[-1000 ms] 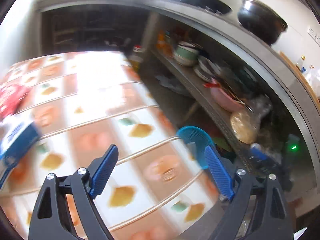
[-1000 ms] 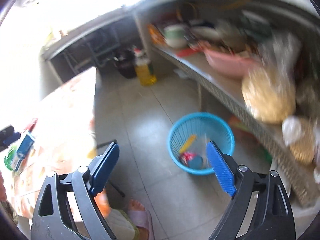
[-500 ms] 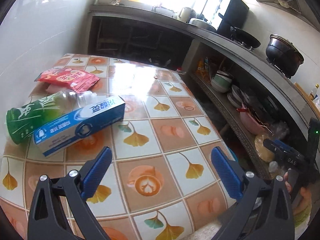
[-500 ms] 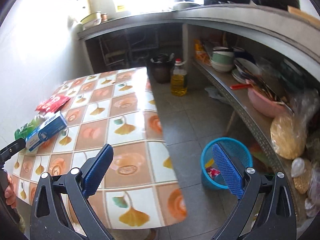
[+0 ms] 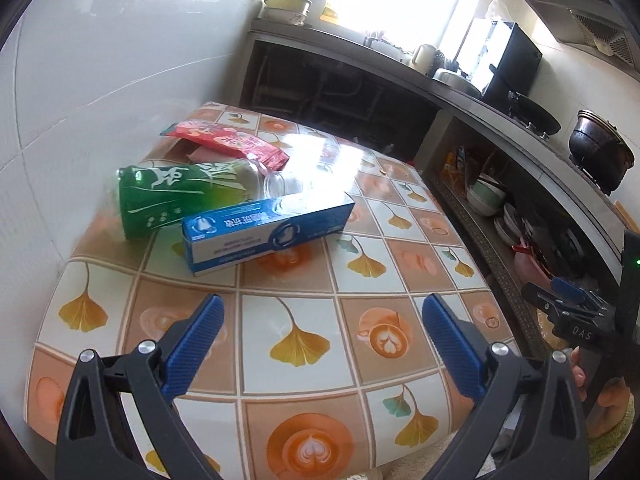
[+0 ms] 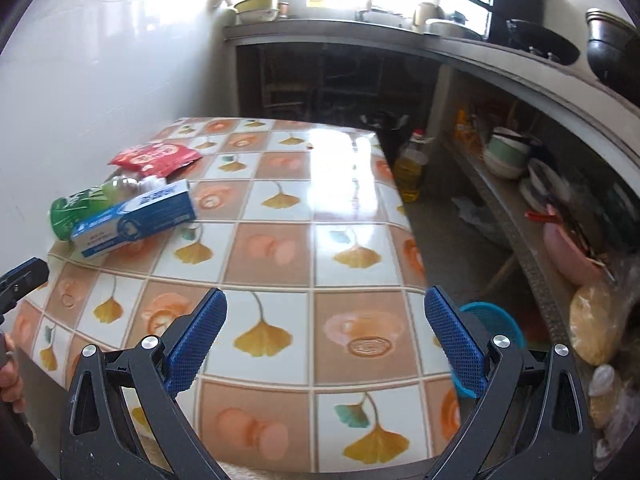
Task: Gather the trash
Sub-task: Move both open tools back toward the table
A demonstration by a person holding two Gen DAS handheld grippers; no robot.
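A blue and white toothpaste box (image 5: 268, 228) lies on the tiled table (image 5: 320, 344), beside a green-labelled plastic bottle (image 5: 180, 192) on its side and a red snack packet (image 5: 228, 144) behind it. All three also show in the right wrist view: the box (image 6: 134, 224), the bottle (image 6: 86, 204), the packet (image 6: 156, 156). My left gripper (image 5: 320, 320) is open and empty, short of the box. My right gripper (image 6: 324, 320) is open and empty over the table's near part. A blue trash basket (image 6: 496, 328) stands on the floor by the table's right edge.
A grey counter with pots (image 5: 600, 148) and a shelf of bowls (image 6: 504, 156) runs along the right. An oil bottle (image 6: 412, 168) stands on the floor past the table. A white wall (image 5: 100, 80) borders the table's left side.
Both grippers swung left from the floor basket and shelf toward the table. The trash items moved into fuller view and nearer the left gripper. Both stayed open.
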